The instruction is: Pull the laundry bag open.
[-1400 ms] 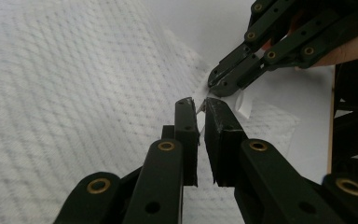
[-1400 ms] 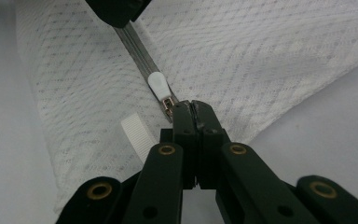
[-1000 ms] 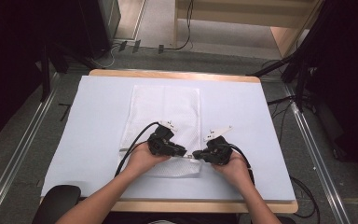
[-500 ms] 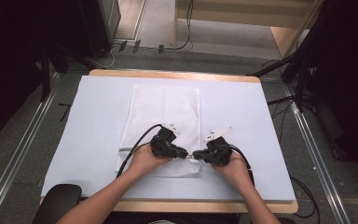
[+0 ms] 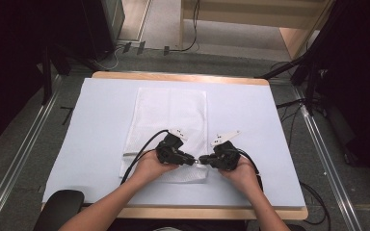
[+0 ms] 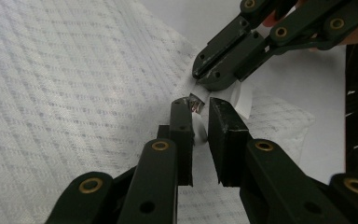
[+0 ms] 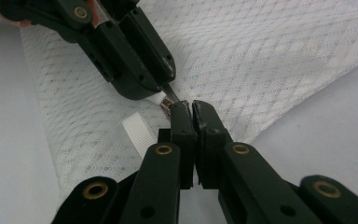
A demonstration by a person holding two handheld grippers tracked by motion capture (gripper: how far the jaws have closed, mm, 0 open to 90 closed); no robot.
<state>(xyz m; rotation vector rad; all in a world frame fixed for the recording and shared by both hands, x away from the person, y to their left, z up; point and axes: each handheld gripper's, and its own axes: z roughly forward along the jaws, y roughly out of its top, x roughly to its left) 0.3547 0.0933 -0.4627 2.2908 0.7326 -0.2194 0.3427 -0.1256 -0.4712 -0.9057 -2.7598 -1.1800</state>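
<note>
Towel (image 5: 171, 115) work: keep your right gripper (image 7: 191, 108) pinched on the label (image 7: 139, 131) while your left gripper (image 6: 200, 109), jaws slightly apart, closes squarely on it.

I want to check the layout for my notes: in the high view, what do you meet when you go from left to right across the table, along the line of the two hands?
Bare table cover → white towel → left gripper → right gripper → bare table cover again.

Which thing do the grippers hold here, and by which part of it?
Both work at the near right corner of the white towel. The right gripper is shut on that edge; the left gripper straddles its small tag, grip unclear.
</note>
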